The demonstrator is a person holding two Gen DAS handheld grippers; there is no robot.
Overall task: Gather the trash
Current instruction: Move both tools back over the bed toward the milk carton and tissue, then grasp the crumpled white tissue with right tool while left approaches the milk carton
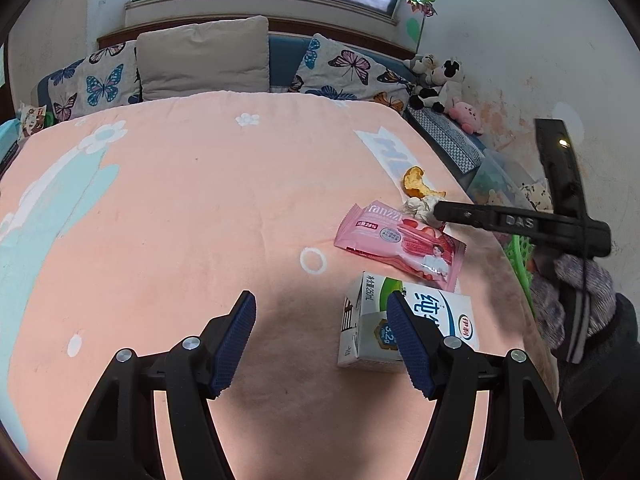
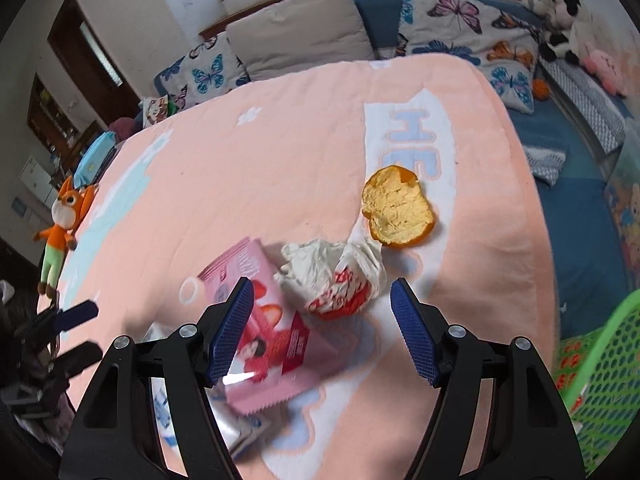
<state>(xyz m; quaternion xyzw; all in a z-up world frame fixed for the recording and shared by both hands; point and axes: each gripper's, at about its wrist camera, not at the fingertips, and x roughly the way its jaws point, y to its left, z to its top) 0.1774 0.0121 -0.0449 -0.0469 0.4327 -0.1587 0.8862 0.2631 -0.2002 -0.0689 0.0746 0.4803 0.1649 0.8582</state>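
Trash lies on a pink blanket. A white milk carton lies on its side just behind my open left gripper's right finger. A pink snack wrapper lies beyond it, then a crumpled white wrapper and an orange peel. My right gripper is open and hovers over the crumpled red-and-white wrapper. The pink wrapper lies under its left finger, the peel lies ahead, and the carton is partly hidden below. The right gripper also shows in the left wrist view.
A green mesh basket stands off the bed's right edge; it also shows in the left wrist view. Butterfly pillows and a beige cushion line the headboard. Plush toys sit at the far right. An orange fox toy lies at the left edge.
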